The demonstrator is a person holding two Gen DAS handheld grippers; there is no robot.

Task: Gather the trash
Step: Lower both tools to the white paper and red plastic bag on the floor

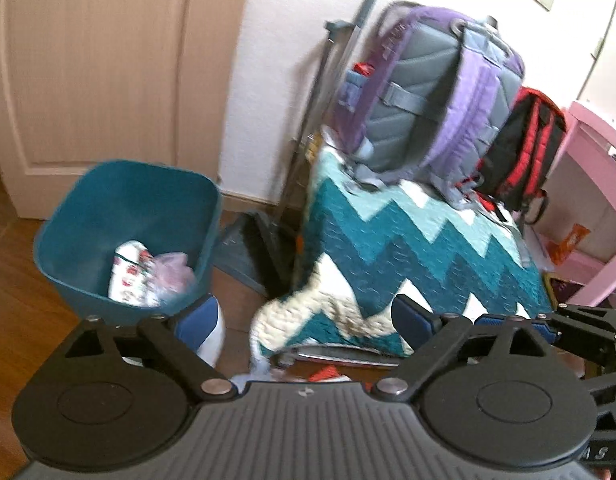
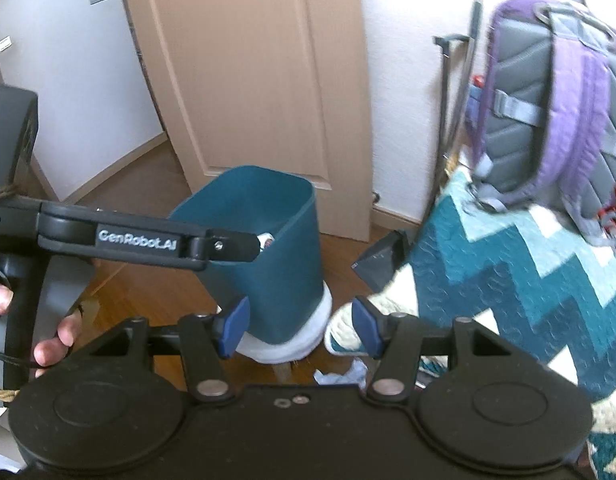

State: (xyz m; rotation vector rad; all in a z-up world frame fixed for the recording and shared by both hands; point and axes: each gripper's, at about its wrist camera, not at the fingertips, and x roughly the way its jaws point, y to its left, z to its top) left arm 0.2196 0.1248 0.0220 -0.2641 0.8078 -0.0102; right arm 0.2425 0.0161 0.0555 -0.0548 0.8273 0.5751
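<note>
A teal bin [image 1: 124,224] with a white base stands on the wood floor by the door. Inside it lie a white patterned wrapper [image 1: 130,276] and a crumpled pinkish plastic bag [image 1: 174,274]. My left gripper [image 1: 304,320] hovers open beside the bin, with nothing between its blue pads. In the right wrist view the bin [image 2: 268,256] is straight ahead. My right gripper [image 2: 301,328] is open and holds nothing. The left gripper's finger [image 2: 232,246] reaches over the bin's rim. A crumpled bluish paper [image 2: 344,374] lies on the floor below, and a red scrap [image 1: 328,372] lies near it.
A teal and white zigzag quilt [image 1: 408,248] hangs to the floor on the right, with a purple backpack [image 1: 440,96] and a red and black backpack [image 1: 524,148] on top. A grey dustpan [image 1: 248,248] leans at the wall. Pink furniture [image 1: 596,184] stands far right. A hand [image 2: 48,344] holds the left gripper.
</note>
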